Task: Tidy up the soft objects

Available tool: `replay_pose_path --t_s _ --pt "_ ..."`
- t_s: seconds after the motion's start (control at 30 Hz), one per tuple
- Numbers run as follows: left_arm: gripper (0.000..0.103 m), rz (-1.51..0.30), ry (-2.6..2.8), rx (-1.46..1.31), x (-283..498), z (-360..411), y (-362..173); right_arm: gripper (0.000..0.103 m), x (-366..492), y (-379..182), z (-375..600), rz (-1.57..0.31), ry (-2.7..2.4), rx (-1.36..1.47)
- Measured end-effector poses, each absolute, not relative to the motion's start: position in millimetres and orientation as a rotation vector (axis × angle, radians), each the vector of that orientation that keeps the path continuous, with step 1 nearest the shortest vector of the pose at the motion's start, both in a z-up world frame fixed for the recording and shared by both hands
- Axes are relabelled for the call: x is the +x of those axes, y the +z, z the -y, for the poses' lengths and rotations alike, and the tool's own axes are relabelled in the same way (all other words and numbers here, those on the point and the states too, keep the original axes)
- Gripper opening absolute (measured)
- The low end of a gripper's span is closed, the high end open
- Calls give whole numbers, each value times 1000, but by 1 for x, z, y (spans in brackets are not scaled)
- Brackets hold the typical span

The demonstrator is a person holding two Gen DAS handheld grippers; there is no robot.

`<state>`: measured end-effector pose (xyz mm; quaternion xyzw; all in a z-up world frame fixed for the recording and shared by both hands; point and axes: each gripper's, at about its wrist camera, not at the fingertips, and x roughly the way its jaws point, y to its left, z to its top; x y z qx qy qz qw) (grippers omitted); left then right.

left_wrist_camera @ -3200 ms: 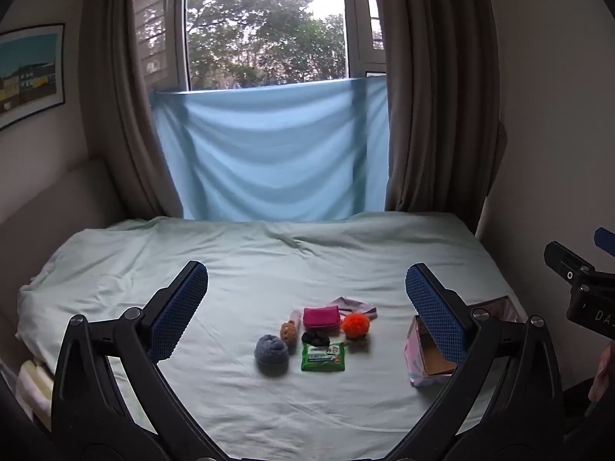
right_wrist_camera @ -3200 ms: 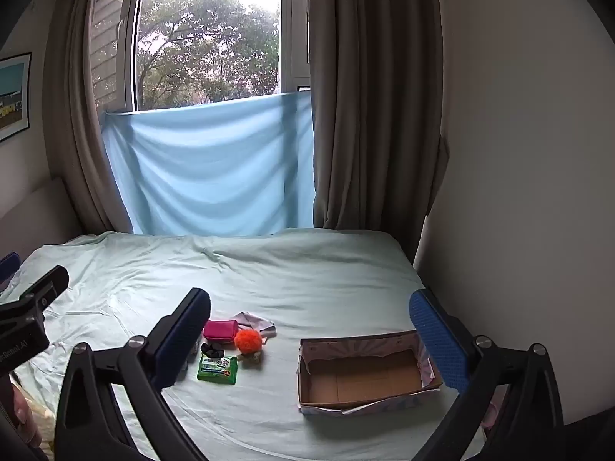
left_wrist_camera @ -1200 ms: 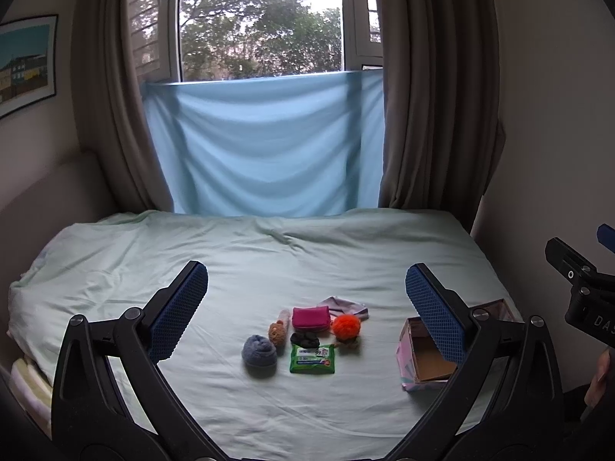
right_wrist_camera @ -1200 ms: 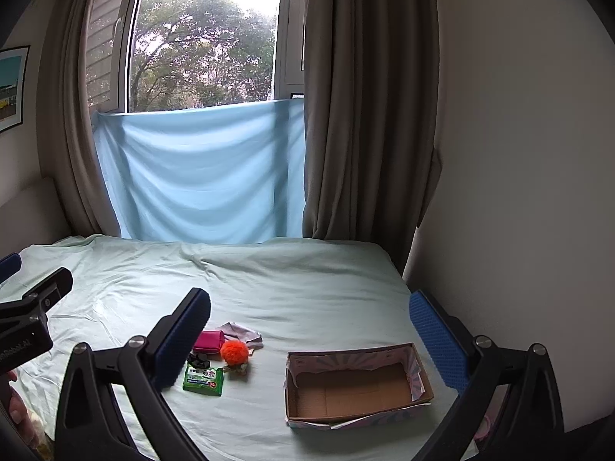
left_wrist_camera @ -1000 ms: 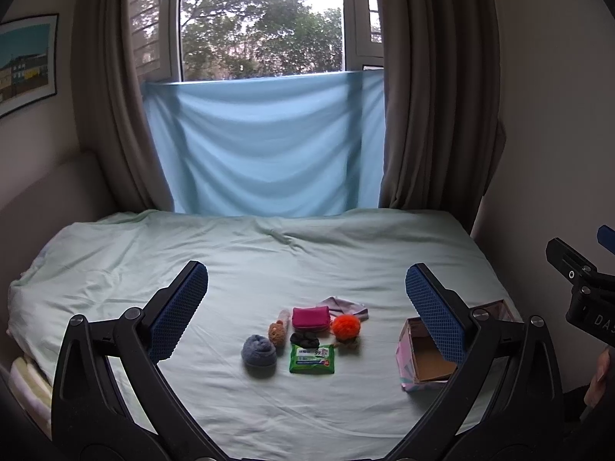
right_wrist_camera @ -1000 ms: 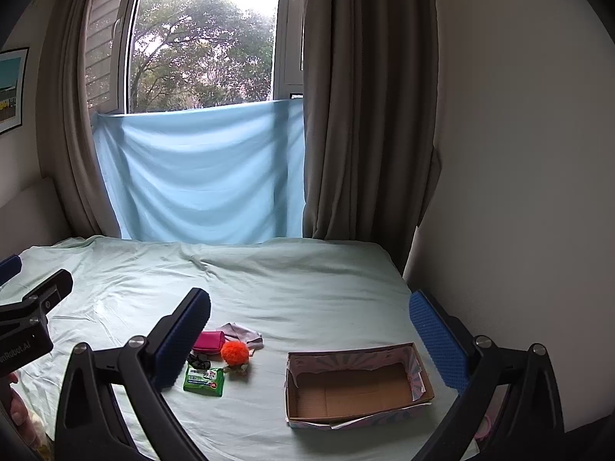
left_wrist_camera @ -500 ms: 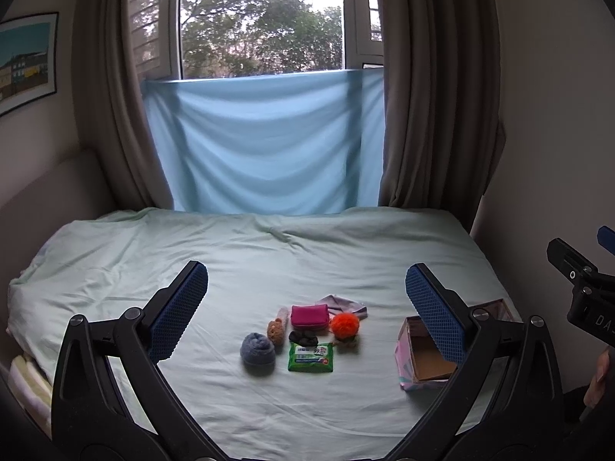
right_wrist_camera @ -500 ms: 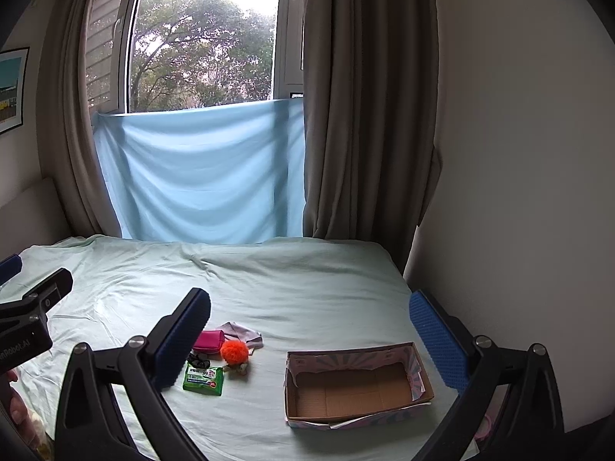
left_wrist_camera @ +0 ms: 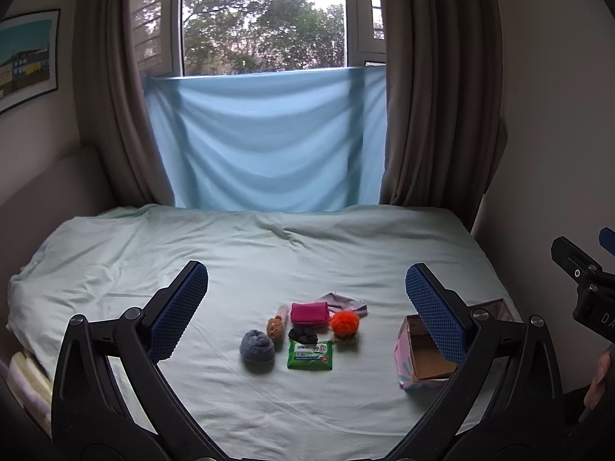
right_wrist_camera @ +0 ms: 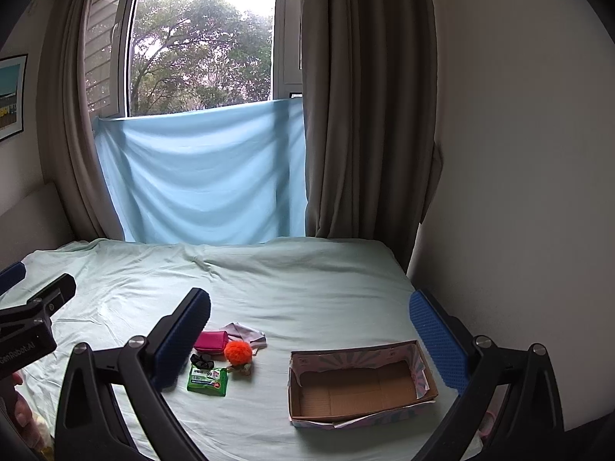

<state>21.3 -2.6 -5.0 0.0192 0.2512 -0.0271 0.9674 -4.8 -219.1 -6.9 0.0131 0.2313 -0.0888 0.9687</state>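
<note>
Several soft objects lie clustered on the bed: a blue-grey yarn ball (left_wrist_camera: 256,345), a small brown bear (left_wrist_camera: 275,327), a pink pouch (left_wrist_camera: 309,313), an orange pom-pom (left_wrist_camera: 344,321), a black scrunchie (left_wrist_camera: 301,334), a green wipes pack (left_wrist_camera: 310,354) and a pale cloth (left_wrist_camera: 346,301). An empty cardboard box (right_wrist_camera: 357,382) sits to their right. My left gripper (left_wrist_camera: 305,311) is open and empty, held above and short of the cluster. My right gripper (right_wrist_camera: 309,340) is open and empty, held above and short of the box.
The bed (left_wrist_camera: 269,253) has a pale green sheet, with a wall (right_wrist_camera: 519,192) close on its right. Curtains (right_wrist_camera: 365,115) and a light blue cloth (left_wrist_camera: 265,138) hang at the window behind. A folded pale item (left_wrist_camera: 27,376) lies at the bed's left edge.
Both views have barely shifted over the last second; 3.2 s ago both grippers were slightly closer to the bed. Nothing was taken hold of or let go.
</note>
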Motion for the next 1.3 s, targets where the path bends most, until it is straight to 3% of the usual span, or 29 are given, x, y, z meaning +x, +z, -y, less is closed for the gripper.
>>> replay_pose_path --t_s 0.33,0.57,0.93,1.3 --pt "102 -519 -14 35 21 -5 -7 103 0 -5 225 -479 -136 30" --pt "102 -581 -10 37 23 -43 -42 103 10 -31 208 -506 -92 35" --pt "102 -749 -146 65 89 -119 -133 103 52 -96 139 -630 -133 86" --pt "102 -882 -262 120 185 -154 -278 103 125 -224 82 -739 -152 82"
